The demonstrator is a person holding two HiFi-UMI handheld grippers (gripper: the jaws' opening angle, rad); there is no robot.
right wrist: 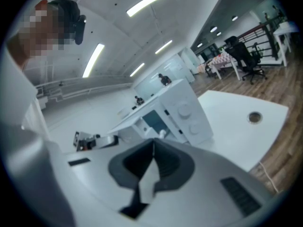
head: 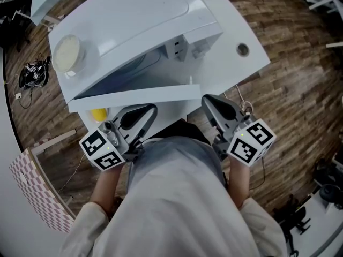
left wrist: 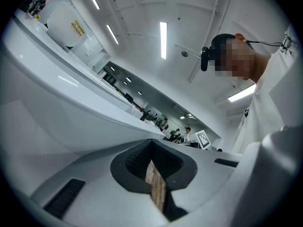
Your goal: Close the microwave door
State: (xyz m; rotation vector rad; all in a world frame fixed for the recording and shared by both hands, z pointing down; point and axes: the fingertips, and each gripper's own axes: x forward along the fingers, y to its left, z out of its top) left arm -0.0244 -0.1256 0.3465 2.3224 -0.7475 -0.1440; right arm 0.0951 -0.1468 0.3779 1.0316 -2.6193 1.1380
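Observation:
The white microwave (head: 134, 20) stands on a white table (head: 257, 58). Its door (head: 139, 95) hangs open toward me, and the knob panel (head: 179, 48) shows at the right of the opening. My left gripper (head: 151, 111) is shut and empty, close to my body just below the door's front edge. My right gripper (head: 206, 101) is shut on nothing too, right of the door's free end. In the right gripper view the microwave (right wrist: 184, 115) and its open door (right wrist: 125, 119) lie beyond the closed right gripper (right wrist: 152, 160). The left gripper (left wrist: 154, 167) points up past a white surface (left wrist: 71, 93).
A round pale dish (head: 67, 53) sits on the microwave's top left. Something yellow (head: 99, 114) shows under the door. The table has a cable hole (head: 243, 49). A pink checkered box (head: 37, 186) and cables (head: 32, 74) lie on the wooden floor at left.

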